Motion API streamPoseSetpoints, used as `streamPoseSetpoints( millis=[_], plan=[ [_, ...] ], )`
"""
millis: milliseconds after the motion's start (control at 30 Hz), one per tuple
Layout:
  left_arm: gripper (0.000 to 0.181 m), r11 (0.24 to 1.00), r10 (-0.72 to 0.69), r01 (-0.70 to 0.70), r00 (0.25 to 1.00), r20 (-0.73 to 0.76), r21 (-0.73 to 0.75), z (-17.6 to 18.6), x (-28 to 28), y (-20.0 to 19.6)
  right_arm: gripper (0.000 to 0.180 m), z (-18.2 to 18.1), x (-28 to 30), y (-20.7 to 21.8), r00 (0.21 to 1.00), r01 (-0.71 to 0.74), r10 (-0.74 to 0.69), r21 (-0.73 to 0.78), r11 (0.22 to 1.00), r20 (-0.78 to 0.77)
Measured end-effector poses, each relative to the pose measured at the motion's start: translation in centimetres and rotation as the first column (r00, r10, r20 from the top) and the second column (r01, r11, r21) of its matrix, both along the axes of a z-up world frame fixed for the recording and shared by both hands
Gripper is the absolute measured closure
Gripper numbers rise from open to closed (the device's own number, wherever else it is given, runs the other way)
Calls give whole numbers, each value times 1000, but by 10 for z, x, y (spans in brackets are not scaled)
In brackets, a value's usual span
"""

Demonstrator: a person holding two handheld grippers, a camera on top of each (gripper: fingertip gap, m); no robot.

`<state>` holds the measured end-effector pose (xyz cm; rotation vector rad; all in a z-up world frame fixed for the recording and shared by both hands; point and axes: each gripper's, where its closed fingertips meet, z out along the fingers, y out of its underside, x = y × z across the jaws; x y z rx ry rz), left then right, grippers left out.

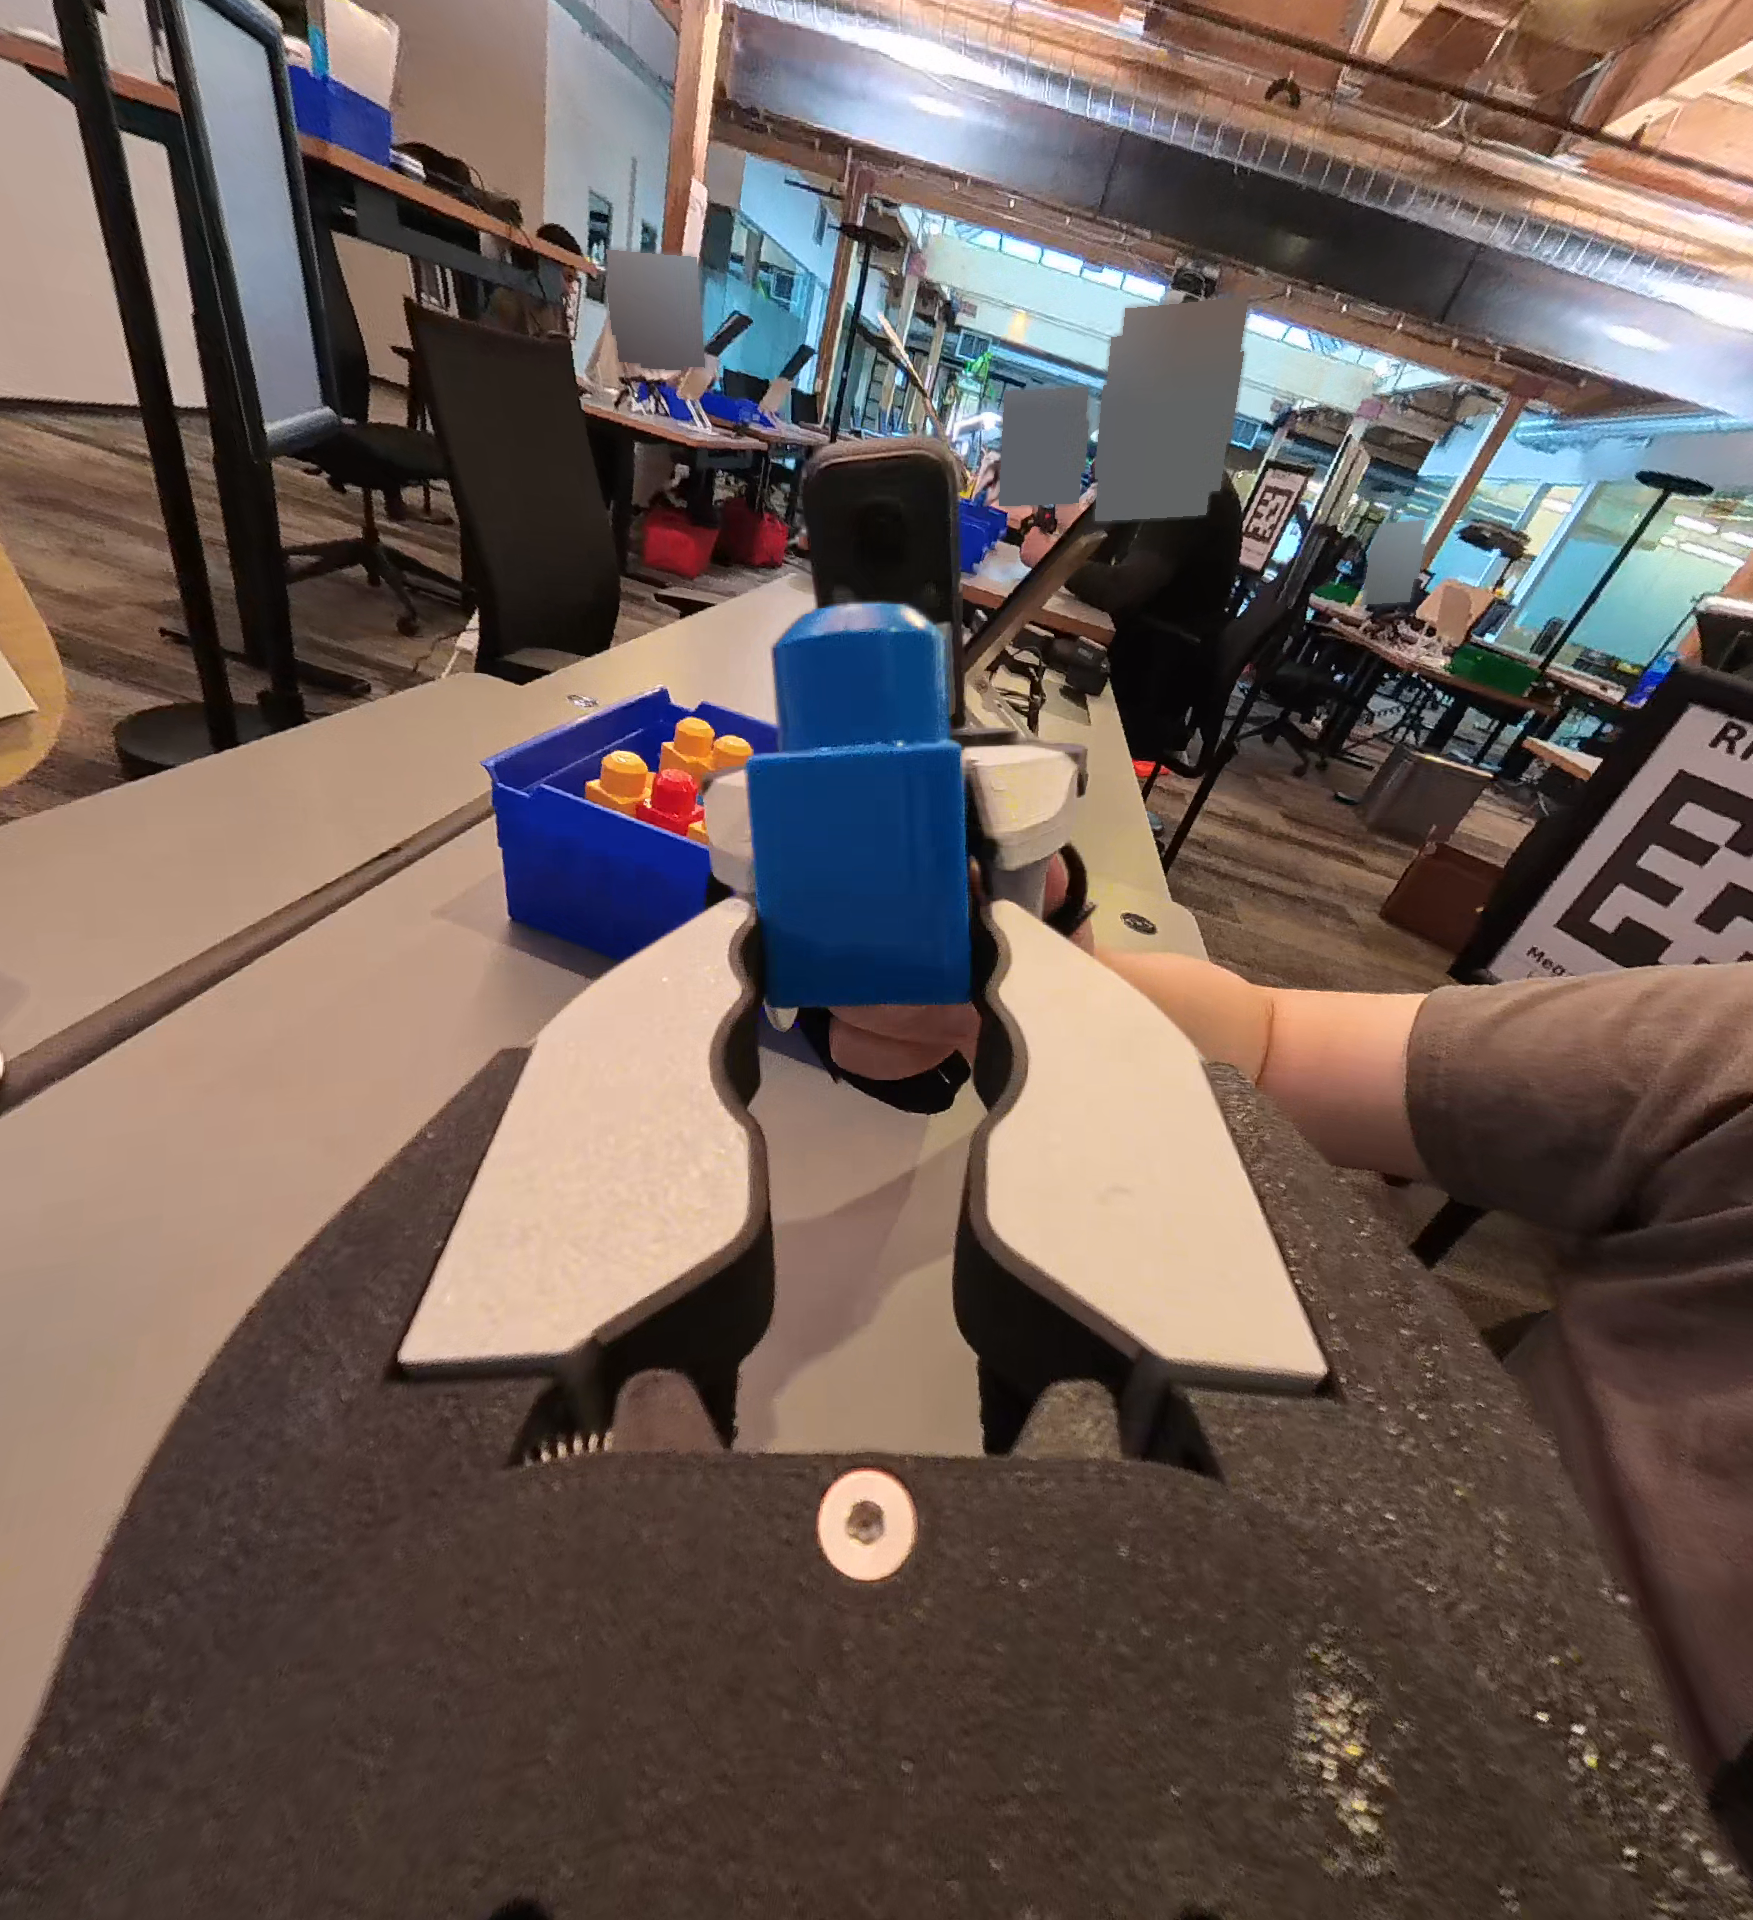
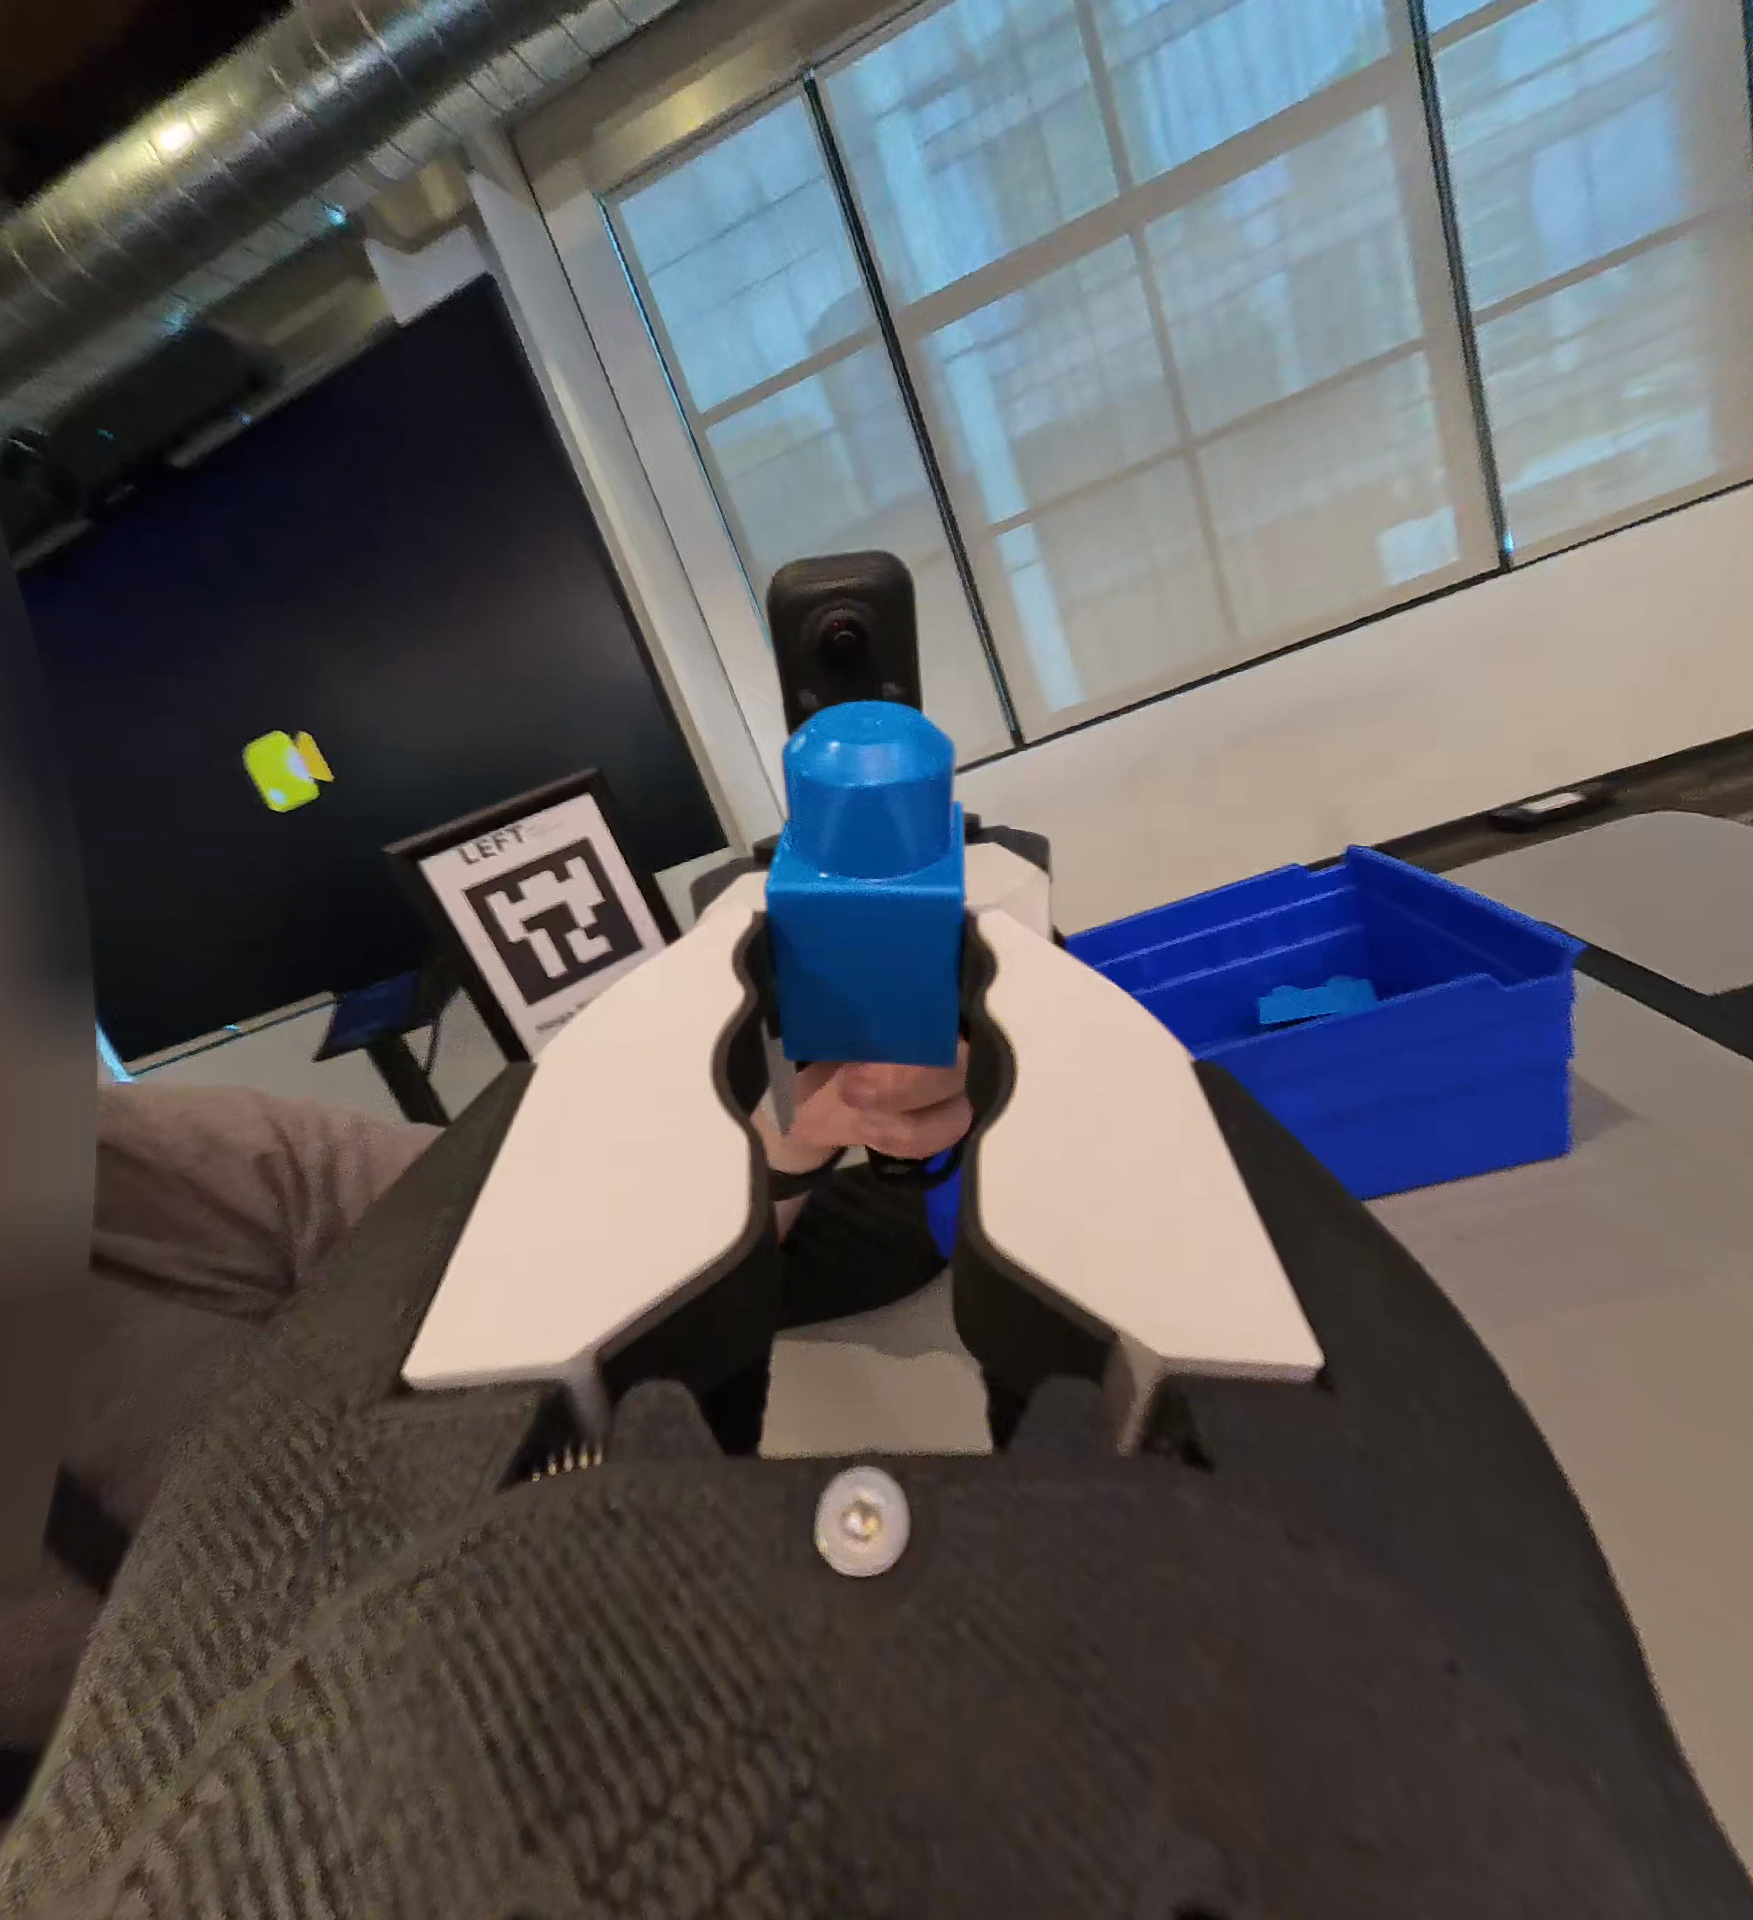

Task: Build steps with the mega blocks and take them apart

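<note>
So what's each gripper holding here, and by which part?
The left gripper and right gripper each clamp a blue one-stud block by its body's flat sides, stud free. Whether it's one shared block, I cannot tell.

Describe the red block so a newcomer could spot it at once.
In the left wrist view, a blue bin stands on the grey table. Studded blocks lie inside it. The red block is at the bin's near side and is the only red one among orange blocks.

Bright daylight, fisheye-bent edges, right view motion-blurred — left sharper
</note>
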<state>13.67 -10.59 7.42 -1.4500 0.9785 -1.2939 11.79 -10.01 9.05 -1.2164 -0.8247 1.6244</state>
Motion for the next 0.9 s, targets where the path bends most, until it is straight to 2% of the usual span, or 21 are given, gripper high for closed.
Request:
streamPoseSetpoints(
  millis=[100, 133, 200, 233, 267, 300, 333, 367, 400, 467, 500, 567, 700, 800, 900],
  plan=[
    [139, 1000, 13, -12, 996, -83, 12, -5, -5, 4, 144, -3, 1, 2, 997, 31, -33, 24, 999, 75],
    [132, 998, 51, -48, 988, -147, 28, -8, -14, 11, 144, -4, 4, 5, 991, 48, -51, 31, 998, 122],
    [124, 982, 185, -163, 917, -352, 91, -23, -51, 34, 145, -24, 15, 19, 932, 110, -117, 40, 993, 343],
    [126, 961, 277, -240, 841, -466, 138, -33, -79, 49, 144, -46, 24, 26, 846, 136, -142, 50, 990, 514],
    [127, 920, 390, -339, 724, -568, 199, -45, -114, 67, 144, -72, 39, 32, 722, 155, -155, 61, 986, 674],
    [127, 857, 499, -438, 576, -648, 271, -58, -154, 86, 144, -98, 56, 38, 576, 184, -171, 77, 980, 799],
    [126, 787, 576, -520, 429, -695, 331, -69, -194, 101, 144, -121, 75, 44, 434, 219, -180, 91, 971, 883],
    [127, 735, 605, -577, 320, -729, 357, -80, -227, 113, 144, -143, 91, 48, 305, 250, -166, 89, 964, 938],
    [124, 712, 595, -615, 270, -757, 339, -92, -249, 120, 144, -161, 105, 52, 193, 279, -140, 82, 957, 971],
    [125, 700, 578, -662, 305, -757, 268, -109, -268, 135, 144, -189, 123, 60, 32, 323, -106, 90, 942, 994],
    [126, 675, 596, -689, 297, -746, 265, -115, -277, 144, 144, -199, 128, 63, -26, 332, -96, 99, 938, 995],
    [124, 642, 582, -721, 238, -778, 259, -135, -294, 153, 144, -214, 133, 64, -104, 325, -70, 100, 940, 992],
    [124, 597, 538, -738, 78, -839, 314, -171, -323, 164, 144, -235, 139, 60, -200, 302, -26, 87, 949, 979],
    [130, 587, 509, -754, 61, -858, 294, -187, -331, 169, 143, -242, 144, 59, -251, 292, -12, 88, 952, 968],
    [125, 550, 579, -738, -1, -816, 391, -181, -343, 178, 144, -243, 142, 55, -249, 279, -2, 73, 958, 969]
  ],
)
